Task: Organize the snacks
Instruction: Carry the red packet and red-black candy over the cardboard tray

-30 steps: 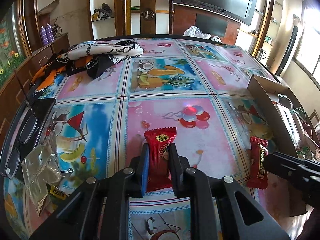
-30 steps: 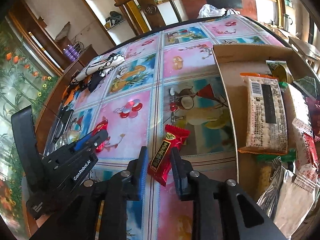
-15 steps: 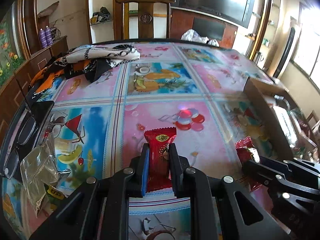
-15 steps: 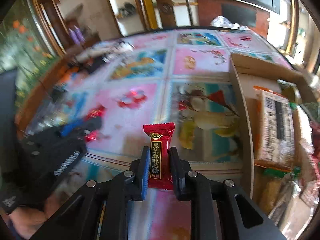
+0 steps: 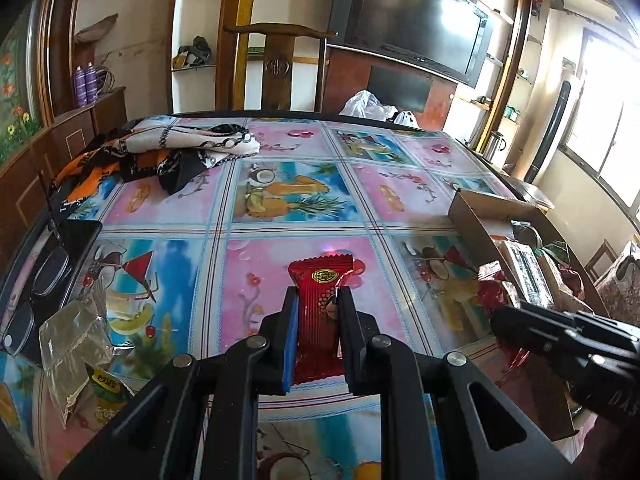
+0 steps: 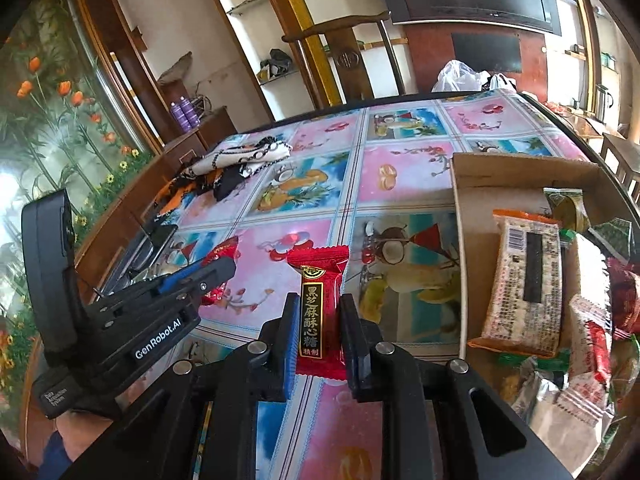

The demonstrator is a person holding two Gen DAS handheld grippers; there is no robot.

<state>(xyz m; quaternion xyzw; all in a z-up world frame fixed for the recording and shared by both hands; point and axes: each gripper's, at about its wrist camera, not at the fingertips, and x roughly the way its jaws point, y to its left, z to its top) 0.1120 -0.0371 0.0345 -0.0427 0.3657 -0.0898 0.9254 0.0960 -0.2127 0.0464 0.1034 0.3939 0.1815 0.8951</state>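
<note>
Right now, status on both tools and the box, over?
Left tool shut on red candy. Right tool shut on second red candy. Cardboard box to the right, partly filled, near end bare. Nothing between.

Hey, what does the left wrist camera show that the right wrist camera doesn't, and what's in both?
Only the left wrist view shows the eyeglasses and the clear plastic bag at the table's left edge. Only the right wrist view shows the printed characters on the right gripper's red candy and the long white snack bar inside the cardboard box. Both show the patterned scarf, the box and the left gripper shut on its own red candy.
</note>
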